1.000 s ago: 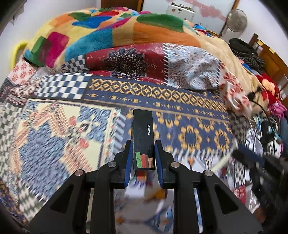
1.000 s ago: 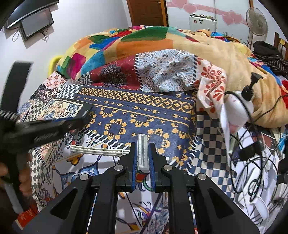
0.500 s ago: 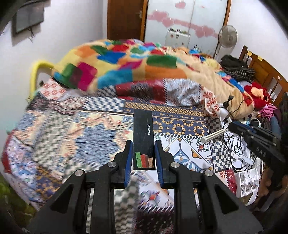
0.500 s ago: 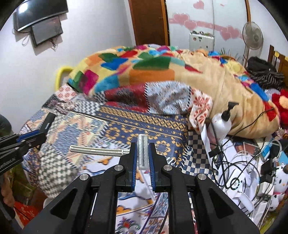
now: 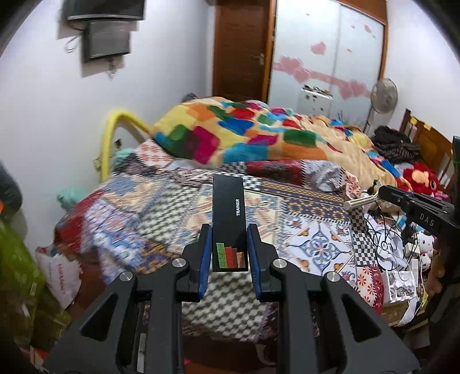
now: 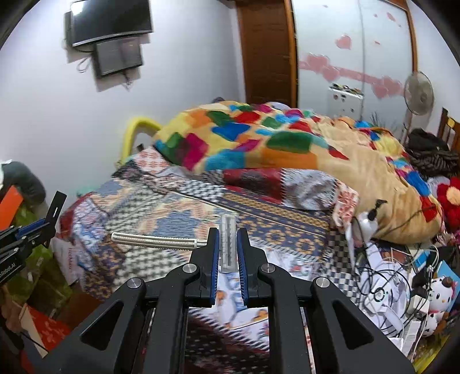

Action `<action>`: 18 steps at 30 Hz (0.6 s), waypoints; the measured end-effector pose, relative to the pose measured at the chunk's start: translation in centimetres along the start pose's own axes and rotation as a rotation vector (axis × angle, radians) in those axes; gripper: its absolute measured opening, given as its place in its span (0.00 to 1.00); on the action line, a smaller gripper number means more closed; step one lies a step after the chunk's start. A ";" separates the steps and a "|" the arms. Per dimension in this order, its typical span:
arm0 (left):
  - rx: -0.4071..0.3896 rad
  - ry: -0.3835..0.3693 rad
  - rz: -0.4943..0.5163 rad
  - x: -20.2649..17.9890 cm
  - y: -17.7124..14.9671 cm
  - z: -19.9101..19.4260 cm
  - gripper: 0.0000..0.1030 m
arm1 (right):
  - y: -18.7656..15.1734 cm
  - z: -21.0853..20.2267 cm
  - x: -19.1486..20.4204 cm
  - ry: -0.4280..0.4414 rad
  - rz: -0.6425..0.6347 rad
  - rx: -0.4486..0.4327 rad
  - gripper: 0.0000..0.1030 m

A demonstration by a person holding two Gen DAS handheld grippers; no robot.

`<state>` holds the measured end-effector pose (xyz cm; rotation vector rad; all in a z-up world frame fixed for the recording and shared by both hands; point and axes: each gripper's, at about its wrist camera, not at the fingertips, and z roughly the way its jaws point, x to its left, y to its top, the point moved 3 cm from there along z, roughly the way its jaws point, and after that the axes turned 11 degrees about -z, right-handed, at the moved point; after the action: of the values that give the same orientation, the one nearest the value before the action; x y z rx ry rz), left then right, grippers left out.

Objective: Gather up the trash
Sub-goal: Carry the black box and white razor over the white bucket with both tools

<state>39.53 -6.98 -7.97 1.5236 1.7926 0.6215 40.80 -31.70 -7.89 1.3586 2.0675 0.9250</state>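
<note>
The left gripper (image 5: 229, 247) clamps a black box (image 5: 229, 213) that juts toward twelve o'clock beyond its jaws. The right gripper (image 6: 227, 250) pinches a disposable razor (image 6: 161, 241), its handle pointing nine o'clock.

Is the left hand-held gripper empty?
No, the left hand-held gripper is shut on a black box marked TRAINER.

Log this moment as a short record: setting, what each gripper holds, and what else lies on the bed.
setting: bedroom, bed with patterned covers
left gripper: shut on black box marked TRAINER
right gripper: shut on razor, its handle pointing left
on bed: colourful blanket, tangle of cables, pump bottle
wall: screen
</note>
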 end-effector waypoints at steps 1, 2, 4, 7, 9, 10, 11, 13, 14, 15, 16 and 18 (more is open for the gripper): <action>-0.011 0.013 -0.010 1.1 -0.2 -1.0 0.23 | 0.2 -0.3 1.0 0.009 -0.009 -0.004 0.11; -0.021 0.025 -0.019 2.0 -0.5 -1.8 0.23 | 0.3 -0.5 1.9 0.016 -0.015 -0.008 0.11; -0.038 0.044 -0.043 4.3 -1.0 -3.5 0.23 | 0.6 -0.9 3.8 0.034 -0.033 -0.015 0.11; -0.058 0.077 -0.076 7.6 -2.0 -5.9 0.23 | 0.8 -1.4 7.2 0.068 -0.064 -0.020 0.11; -0.066 0.096 -0.096 9.6 -2.7 -7.2 0.23 | 0.9 -1.5 9.2 0.089 -0.083 -0.022 0.11; -0.069 0.107 -0.108 10.7 -3.1 -7.9 0.23 | 1.0 -1.5 10.4 0.101 -0.095 -0.022 0.11; -0.072 0.119 -0.121 11.9 -3.6 -8.6 0.23 | 1.0 -1.5 11.6 0.113 -0.108 -0.021 0.11; -0.077 0.138 -0.143 13.8 -4.4 -9.9 0.22 | 0.9 -1.5 13.8 0.136 -0.129 -0.019 0.11; -0.080 0.147 -0.155 14.8 -4.8 -10.5 0.23 | 0.8 -1.4 15.0 0.147 -0.140 -0.016 0.11; -0.082 0.155 -0.165 15.5 -5.1 -11.0 0.23 | 0.7 -1.3 16.3 0.161 -0.153 -0.012 0.11; -0.085 0.164 -0.177 16.6 -5.7 -11.6 0.23 | 0.6 -1.2 17.1 0.172 -0.162 -0.007 0.11; -0.086 0.179 -0.199 18.2 -6.5 -12.5 0.23 | 0.2 -0.8 19.4 0.193 -0.186 0.004 0.11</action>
<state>24.61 10.48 -8.29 1.2472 1.9954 0.7449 32.97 -13.94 -7.92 1.0922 2.2956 1.0036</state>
